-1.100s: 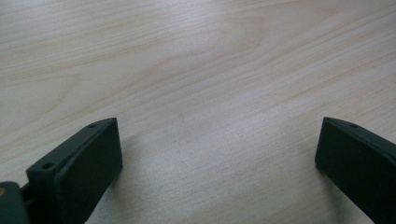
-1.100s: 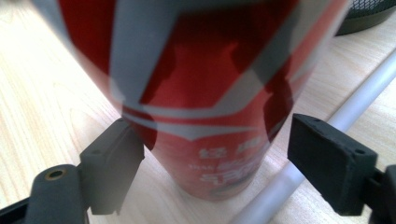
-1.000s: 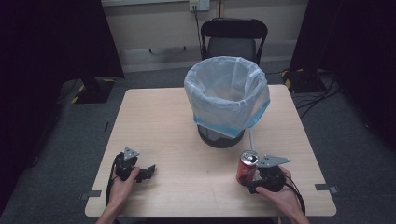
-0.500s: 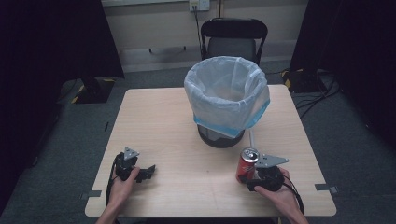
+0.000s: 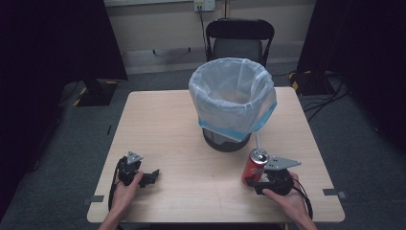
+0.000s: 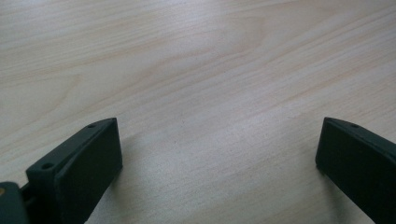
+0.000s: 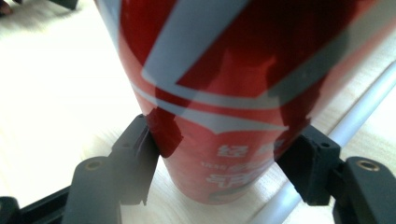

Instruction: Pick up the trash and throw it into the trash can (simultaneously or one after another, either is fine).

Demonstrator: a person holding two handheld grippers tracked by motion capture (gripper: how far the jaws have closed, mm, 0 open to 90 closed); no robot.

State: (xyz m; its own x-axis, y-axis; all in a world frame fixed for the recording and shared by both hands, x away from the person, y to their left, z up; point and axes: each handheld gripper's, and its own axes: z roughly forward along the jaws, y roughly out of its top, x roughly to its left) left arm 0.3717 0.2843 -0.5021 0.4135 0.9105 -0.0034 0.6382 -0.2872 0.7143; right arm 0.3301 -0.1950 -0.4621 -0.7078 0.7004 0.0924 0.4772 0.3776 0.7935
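Observation:
A red soda can (image 5: 253, 167) stands upright on the table's front right part. My right gripper (image 5: 252, 181) is low beside it, with its jaws around the can's lower half. In the right gripper view the can (image 7: 243, 70) sits between the jaws and both pads (image 7: 140, 154) press on its sides. These jaws have just been closing on the can. My left gripper (image 5: 152, 176) rests at the front left of the table. Its jaws (image 6: 219, 154) stand wide open over bare wood with nothing between them.
A bin lined with a white bag (image 5: 230, 115) stands at the middle of the light wooden table (image 5: 158, 124), just behind the can. A thin white rod (image 7: 364, 107) lies on the table next to the can. A black chair (image 5: 239, 38) stands beyond the far edge.
The right gripper's jaws have drawn in against the can. Both hands and the can stay where they were.

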